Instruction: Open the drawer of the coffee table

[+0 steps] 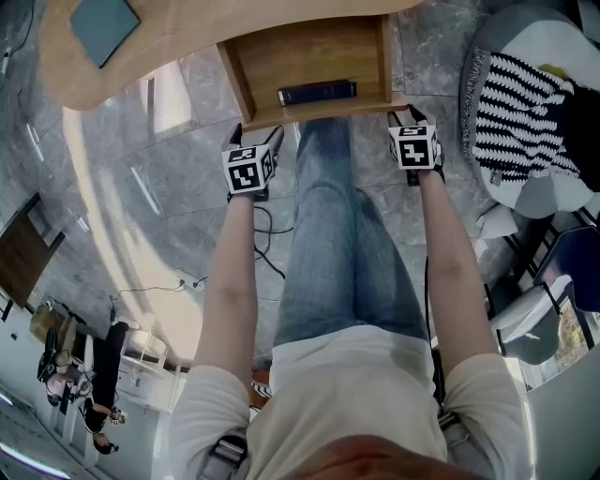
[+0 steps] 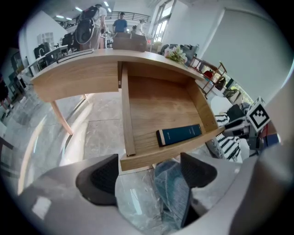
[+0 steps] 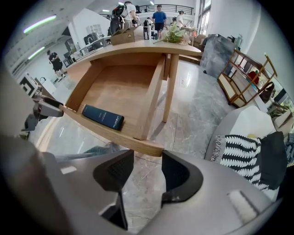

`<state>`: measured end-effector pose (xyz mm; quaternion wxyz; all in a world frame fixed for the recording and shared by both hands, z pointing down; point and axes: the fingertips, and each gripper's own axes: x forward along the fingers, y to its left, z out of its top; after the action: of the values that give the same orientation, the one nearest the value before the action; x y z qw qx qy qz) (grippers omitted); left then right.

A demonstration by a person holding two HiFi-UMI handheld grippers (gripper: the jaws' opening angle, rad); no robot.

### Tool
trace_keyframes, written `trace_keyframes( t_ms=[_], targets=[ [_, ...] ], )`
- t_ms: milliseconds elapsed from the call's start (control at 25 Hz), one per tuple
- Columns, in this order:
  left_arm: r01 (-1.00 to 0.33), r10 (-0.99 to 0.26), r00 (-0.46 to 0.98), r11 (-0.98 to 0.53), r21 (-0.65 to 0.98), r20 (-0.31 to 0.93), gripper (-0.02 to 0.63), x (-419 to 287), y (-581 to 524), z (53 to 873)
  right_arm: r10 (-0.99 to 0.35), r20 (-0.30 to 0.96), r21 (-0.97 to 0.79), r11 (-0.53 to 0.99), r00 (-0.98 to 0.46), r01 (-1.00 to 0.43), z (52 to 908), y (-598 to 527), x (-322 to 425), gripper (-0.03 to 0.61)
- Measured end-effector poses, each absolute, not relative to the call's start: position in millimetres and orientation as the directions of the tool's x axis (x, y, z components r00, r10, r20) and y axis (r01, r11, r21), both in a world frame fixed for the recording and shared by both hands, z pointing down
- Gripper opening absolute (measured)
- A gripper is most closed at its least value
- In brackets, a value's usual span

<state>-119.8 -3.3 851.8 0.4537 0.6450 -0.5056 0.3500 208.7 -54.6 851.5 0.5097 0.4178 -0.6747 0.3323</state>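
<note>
The coffee table's wooden drawer (image 1: 309, 56) stands pulled out toward me from under the tabletop (image 1: 169, 37). A dark blue book (image 1: 317, 92) lies inside by the front panel. My left gripper (image 1: 255, 136) is at the front panel's left corner, jaws wide apart. In the left gripper view the drawer (image 2: 156, 105) and book (image 2: 180, 134) lie just beyond that gripper (image 2: 149, 172), whose pads touch nothing. My right gripper (image 1: 406, 116) is at the right corner. In the right gripper view the drawer (image 3: 119, 92), with the book (image 3: 103, 117), ends just beyond the open right gripper (image 3: 147, 172).
My legs in jeans (image 1: 328, 234) reach under the drawer. A teal pad (image 1: 101, 26) lies on the tabletop. A pale armchair with a striped cushion (image 1: 520, 103) stands to the right. A table leg (image 3: 171, 87) rises beside the drawer. A cable (image 1: 267, 225) crosses the marble floor.
</note>
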Motion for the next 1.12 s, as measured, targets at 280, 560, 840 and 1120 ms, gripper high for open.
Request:
trace_keyframes(
  t_ms=[280, 560, 840, 1120],
  targets=[
    [-0.954, -0.529, 0.225, 0.051, 0.295, 0.818, 0.431, -124, -19, 779, -0.347, 0.920, -0.016, 0.428, -0.181, -0.903, 797, -51, 197, 0.093],
    [-0.952, -0.687, 0.135, 0.109, 0.286, 0.714, 0.171, -124, -15, 664, -0.516, 0.798, -0.096, 0.403, -0.313, -0.910, 674, -40, 171, 0.002],
    [-0.945, -0.771, 0.122, 0.102, 0.310, 0.626, 0.015, -106, 20, 542, -0.591, 0.680, -0.155, 0.462, -0.434, -0.873, 551, -14, 150, 0.002],
    [-0.934, -0.783, 0.218, 0.006, 0.357, 0.583, -0.001, -80, 57, 473, -0.628, 0.591, -0.207, 0.488, -0.506, -0.848, 461, 10, 136, 0.002]
  ],
)
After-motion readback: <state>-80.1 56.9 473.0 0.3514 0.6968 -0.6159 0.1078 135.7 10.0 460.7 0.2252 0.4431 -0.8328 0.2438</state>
